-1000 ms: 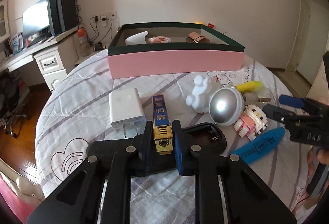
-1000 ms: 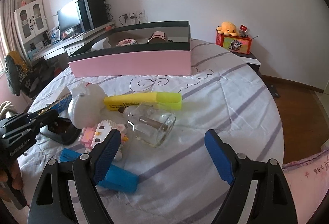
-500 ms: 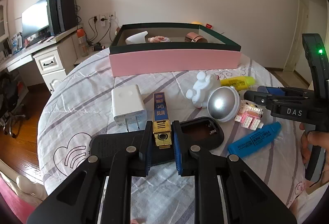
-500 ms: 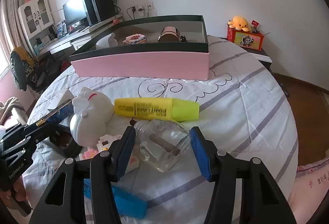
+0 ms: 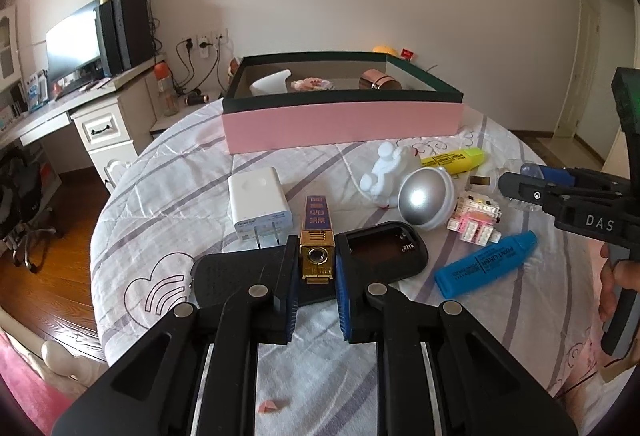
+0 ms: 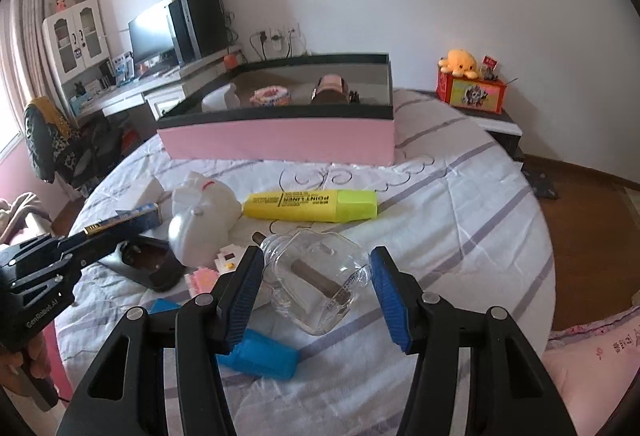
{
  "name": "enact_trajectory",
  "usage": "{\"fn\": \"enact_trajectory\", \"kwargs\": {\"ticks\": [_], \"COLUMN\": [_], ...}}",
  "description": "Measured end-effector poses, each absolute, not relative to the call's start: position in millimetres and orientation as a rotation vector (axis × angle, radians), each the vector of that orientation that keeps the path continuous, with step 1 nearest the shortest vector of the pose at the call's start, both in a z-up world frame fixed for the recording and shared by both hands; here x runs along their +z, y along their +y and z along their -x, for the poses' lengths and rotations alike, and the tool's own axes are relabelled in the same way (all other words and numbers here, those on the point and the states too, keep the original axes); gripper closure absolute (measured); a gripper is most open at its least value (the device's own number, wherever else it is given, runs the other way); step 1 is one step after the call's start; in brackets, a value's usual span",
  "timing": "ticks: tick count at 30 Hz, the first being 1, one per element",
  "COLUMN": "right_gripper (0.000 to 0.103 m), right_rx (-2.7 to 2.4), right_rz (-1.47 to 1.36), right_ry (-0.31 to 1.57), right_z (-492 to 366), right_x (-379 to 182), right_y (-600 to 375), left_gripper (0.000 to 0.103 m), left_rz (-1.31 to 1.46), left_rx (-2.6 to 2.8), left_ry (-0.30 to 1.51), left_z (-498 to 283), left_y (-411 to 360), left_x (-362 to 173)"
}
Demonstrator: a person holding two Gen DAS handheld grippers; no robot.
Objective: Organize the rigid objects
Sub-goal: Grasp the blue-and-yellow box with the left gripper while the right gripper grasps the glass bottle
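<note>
- Our left tool [image 5: 316, 278] clamps the gold-and-blue lighter [image 5: 317, 238] near its gold end, at six o'clock on the bed [image 5: 168, 204].
- Our right tool [image 6: 316, 292] has just been closing round the glass bottle [image 6: 316, 284]; the pads seem to touch it, though clear glass makes that hard to judge.
- Slick, rounded glass could squirt out if we lift it off-centre.
- The pink box [image 5: 340, 124] waits at twelve o'clock.

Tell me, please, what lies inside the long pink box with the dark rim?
Inside the pink box: a white plastic piece, a pink patterned roll and a copper-coloured cylinder. Its near wall hides the floor.
</note>
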State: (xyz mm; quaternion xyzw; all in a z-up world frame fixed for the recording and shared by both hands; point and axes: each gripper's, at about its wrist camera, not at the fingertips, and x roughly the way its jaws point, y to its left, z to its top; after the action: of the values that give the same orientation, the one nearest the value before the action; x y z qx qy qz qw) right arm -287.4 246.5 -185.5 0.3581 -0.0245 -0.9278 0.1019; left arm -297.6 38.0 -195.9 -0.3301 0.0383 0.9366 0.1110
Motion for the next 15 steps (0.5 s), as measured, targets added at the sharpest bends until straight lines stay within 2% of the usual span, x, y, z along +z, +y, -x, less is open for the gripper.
{"fn": "enact_trajectory", "kwargs": {"ticks": [8,15], "right_gripper": [0.046,0.048], "right_rx": [-2.723,-2.703], "right_rz": [-1.035,-1.060], "right_ry": [-0.066,-0.074], "right_z": [277.4,269.8], "right_x": [-175.8,-184.7], "right_y": [242.4,239.4], "left_gripper": [0.087,0.087], "left_rz": [0.958,1.041], "left_rx": [2.759,2.731], "left_ry": [0.146,0.135], "left_z": [283.6,273.6], "left_y": [38.6,32.3], "left_x": [-193.2,-222.3]}}
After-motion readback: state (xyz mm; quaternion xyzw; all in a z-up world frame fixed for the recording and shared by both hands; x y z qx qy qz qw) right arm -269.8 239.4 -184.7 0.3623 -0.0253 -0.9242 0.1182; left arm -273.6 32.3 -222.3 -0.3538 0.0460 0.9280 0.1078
